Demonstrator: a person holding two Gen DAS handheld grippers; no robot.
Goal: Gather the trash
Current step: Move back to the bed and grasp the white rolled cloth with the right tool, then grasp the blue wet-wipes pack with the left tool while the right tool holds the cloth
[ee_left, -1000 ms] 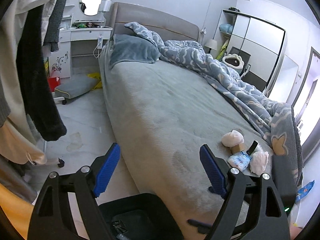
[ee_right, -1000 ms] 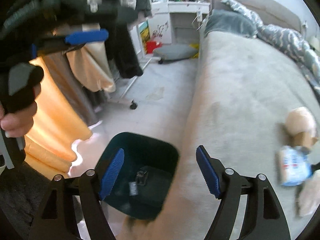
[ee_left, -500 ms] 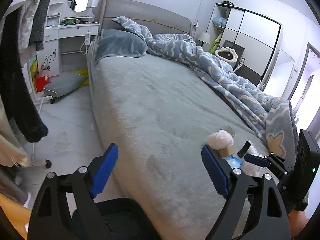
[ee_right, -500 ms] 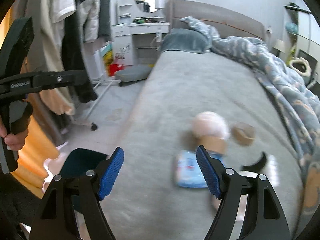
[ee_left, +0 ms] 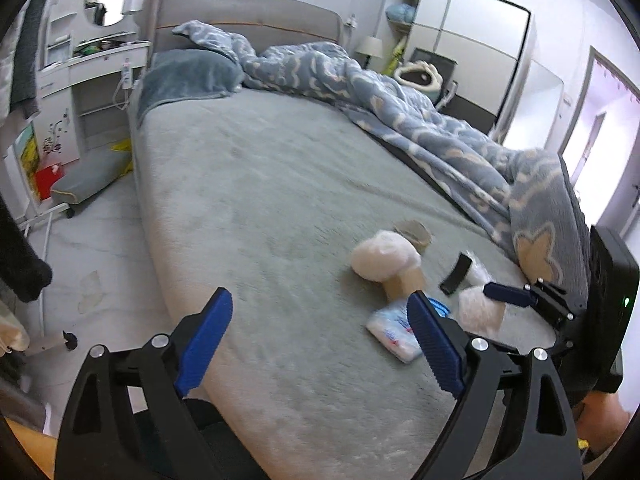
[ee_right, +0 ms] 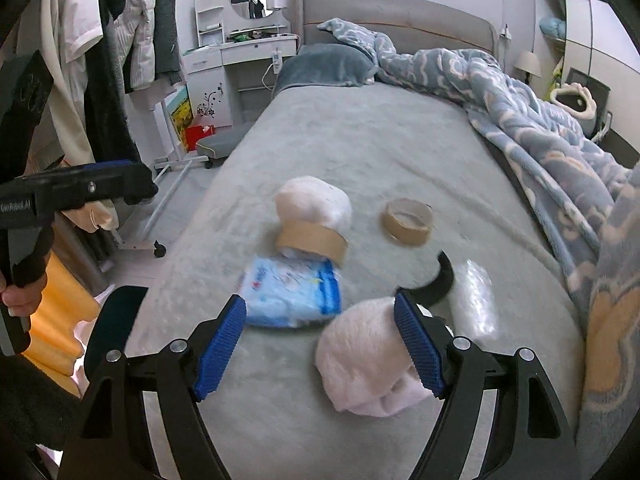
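Grey plush covers the bed [ee_right: 400, 152], and the trash lies in a loose cluster near its foot: a blue-and-white plastic packet [ee_right: 294, 294], a pale crumpled wad [ee_right: 368, 364] nearest us, a second wad stuffed in a cardboard tape core [ee_right: 312, 220], an empty tape ring [ee_right: 407, 221], a curved black strip [ee_right: 438, 282] and a clear wrapper [ee_right: 474, 298]. We judge they sit together because they were dropped there, which lets us work both hands over one patch.

Our right hand-held gripper [ee_right: 320, 348] hangs above the near wad and the packet, its jaws opening with nothing pressed between the pads; the wad lies partly under the right pad, so we read it as the likely first pick. Our left hand-held gripper [ee_left: 320, 340] is likewise released and opening, empty, angled down at the bed edge with the packet [ee_left: 394, 334] just beyond its right finger.

A dark bin [ee_right: 114, 320] stands on the floor beside the bed, near the cluster, presumably so each piece has a short trip.
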